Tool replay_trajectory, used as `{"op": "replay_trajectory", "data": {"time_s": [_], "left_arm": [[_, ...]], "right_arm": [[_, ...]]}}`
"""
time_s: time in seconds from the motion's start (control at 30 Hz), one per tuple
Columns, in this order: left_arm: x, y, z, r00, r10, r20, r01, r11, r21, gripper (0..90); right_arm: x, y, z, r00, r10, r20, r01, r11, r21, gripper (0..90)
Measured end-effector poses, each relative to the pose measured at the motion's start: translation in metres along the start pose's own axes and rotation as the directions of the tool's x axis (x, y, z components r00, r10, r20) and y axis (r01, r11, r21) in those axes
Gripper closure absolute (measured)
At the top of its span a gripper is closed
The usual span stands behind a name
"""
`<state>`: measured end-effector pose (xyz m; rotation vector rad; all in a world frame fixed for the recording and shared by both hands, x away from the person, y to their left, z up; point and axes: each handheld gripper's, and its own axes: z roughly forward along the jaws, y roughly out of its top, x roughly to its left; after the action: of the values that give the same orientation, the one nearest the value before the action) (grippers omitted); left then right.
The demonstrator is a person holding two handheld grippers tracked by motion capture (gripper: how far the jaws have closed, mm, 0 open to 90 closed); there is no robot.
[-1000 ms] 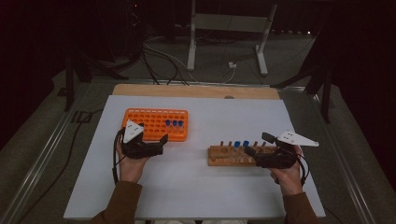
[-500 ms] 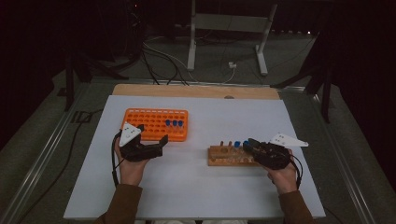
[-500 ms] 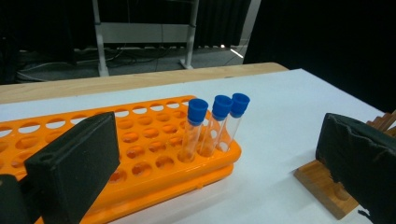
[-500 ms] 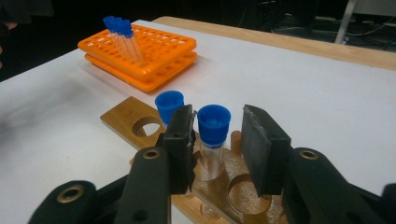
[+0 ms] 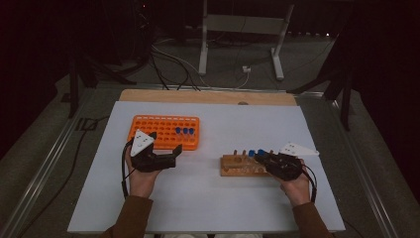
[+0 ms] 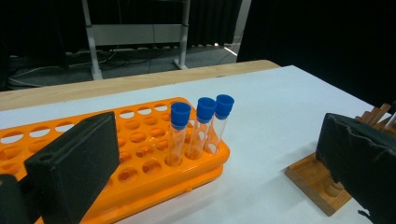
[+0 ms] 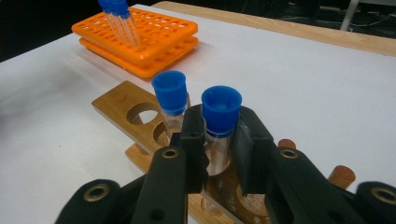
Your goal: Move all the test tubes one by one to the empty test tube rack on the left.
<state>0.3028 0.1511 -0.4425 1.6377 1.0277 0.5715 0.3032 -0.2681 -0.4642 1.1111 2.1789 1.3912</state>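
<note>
R gripper (image 7: 218, 154) has just been closing, jaws now clamped on a clear test tube w/ blue cap (image 7: 220, 126), pads pressing the glass just below the cap; tube stands upright in a hole of the flat wooden tube rack (image 7: 122, 105), which sits at approx 4 o'clock from table centre on the white table top (image 5: 223, 198) in high view. A 2nd blue-capped clear tube (image 7: 171, 100) stands in the next hole, at 10 o'clock of the held one, near but apart from the jaw. In high view R gripper (image 5: 262, 157) lies over the right part of the wooden rack (image 5: 237, 166), hand behind it at 4 o'clock. L gripper (image 5: 166, 144) is open, jaws wide apart w/ nothing between them, hovering just beside the front edge of the orange plastic multi-hole tube rack (image 5: 158, 126) at approx 9 o'clock of table centre. Three blue-capped clear tubes (image 6: 201, 123) stand side by side near that rack's right end, leaning a bit; other holes seen are vacant. L gripper view: orange rack btw the two black pads, wooden rack corner at 4 o'clock
</note>
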Motion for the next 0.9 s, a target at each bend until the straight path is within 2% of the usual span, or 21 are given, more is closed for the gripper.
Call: {"op": "replay_trajectory", "data": {"time_s": [0.17, 0.57, 0.77, 0.9], "left_arm": [[-0.003, 0.002, 0.0, 0.9999, 0.006, 0.01, -0.006, 1.0, -0.006, 0.7], [-0.013, 0.003, 0.003, 0.9988, 0.029, 0.039, -0.029, 0.9995, 0.007, 0.8], [-0.024, 0.007, 0.006, 0.9963, 0.055, 0.066, -0.056, 0.9983, 0.016, 0.8], [-0.034, 0.011, 0.009, 0.9923, 0.079, 0.096, -0.081, 0.9965, 0.02, 0.8]], "right_arm": [[0.002, 0.002, -0.001, 0.9999, -0.003, 0.015, 0.003, 1.0, 0.007, 76.8], [0.005, 0.019, -0.021, 0.9999, 0.001, 0.017, 0.0, 0.999, -0.046, 77.0], [0.007, 0.028, -0.03, 0.9998, 0.003, 0.018, -0.002, 0.998, -0.064, 77.0], [0.01, 0.034, -0.038, 0.9998, -0.006, 0.017, 0.008, 0.997, -0.083, 77.0]]}}
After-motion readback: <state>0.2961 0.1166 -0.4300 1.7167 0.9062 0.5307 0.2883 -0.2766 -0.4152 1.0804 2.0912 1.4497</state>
